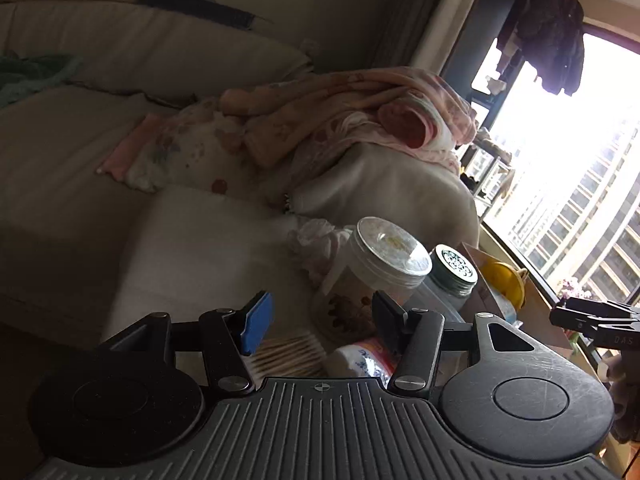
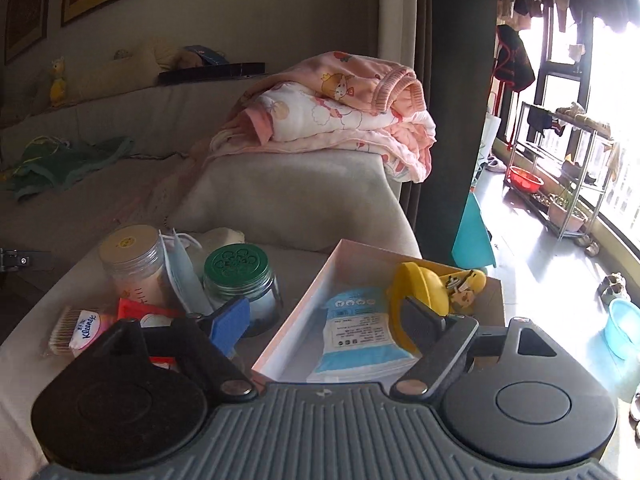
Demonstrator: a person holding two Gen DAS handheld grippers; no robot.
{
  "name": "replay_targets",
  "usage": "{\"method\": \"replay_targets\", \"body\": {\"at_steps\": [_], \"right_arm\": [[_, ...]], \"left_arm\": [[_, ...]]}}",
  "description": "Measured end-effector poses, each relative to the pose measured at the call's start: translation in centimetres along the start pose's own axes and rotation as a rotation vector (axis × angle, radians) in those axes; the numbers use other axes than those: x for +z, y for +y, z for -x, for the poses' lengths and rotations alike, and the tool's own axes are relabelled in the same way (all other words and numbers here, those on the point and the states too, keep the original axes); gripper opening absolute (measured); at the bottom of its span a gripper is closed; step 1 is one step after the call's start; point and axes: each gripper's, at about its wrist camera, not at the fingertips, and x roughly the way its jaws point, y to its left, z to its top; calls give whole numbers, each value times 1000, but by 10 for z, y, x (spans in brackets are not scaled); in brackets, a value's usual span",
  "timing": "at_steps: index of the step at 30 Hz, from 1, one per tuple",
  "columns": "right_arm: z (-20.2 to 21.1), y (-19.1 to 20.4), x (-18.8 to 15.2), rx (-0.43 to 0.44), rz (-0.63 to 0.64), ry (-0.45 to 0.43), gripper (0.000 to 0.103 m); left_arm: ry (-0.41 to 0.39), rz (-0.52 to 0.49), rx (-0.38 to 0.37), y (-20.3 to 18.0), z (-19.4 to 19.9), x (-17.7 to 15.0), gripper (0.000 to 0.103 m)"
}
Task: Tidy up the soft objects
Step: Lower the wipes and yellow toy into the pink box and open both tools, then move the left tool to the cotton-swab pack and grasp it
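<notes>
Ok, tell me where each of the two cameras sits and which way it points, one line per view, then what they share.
Left wrist: on the left gripper, rolled sideways, facing the sofa arm and its pink clothes pile; its two open fingers show, and the other gripper's tip at the right edge.
Right wrist: on the right gripper, level, above the cardboard box, facing the same sofa arm with the window to the right; its open fingers show.
Shared: the clothes pile, the green-lidded jar, the clear tub, the Kleenex pack.
</notes>
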Motion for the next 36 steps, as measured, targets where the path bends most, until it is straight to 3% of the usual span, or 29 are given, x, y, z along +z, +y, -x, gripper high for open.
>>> {"method": "replay_targets", "body": {"at_steps": [11,17,20,22,24,27,29,33,36], "right_arm": [[-6,64,-69,75,90,99,83],[-3,79,-72,86,162,78,83],[-5,83,-72,78,180,73,83],[-6,84,-73,85,183,76,83],[-5,84,-76,89,189,79,83],[-5,85,-81,84,205,86,83],[-5,85,-82,79,209,88,83],[-4,84,-83,89,188,88,83],[-2,85,-84,96,179,84,83]], "left_arm": [[48,82,-23,42,-26,-19,60],[104,5,-68,30,-18,-28,60],[174,-60,-142,17,-14,-34,60],[232,-155,-175,2,-11,-41,60],[258,-294,-156,-16,-5,-51,60],[211,-472,-84,-37,4,-56,60],[164,-423,-96,-36,7,-43,60],[127,-193,-134,-16,-11,-19,59],[169,-82,-172,-9,-29,-18,59]]}}
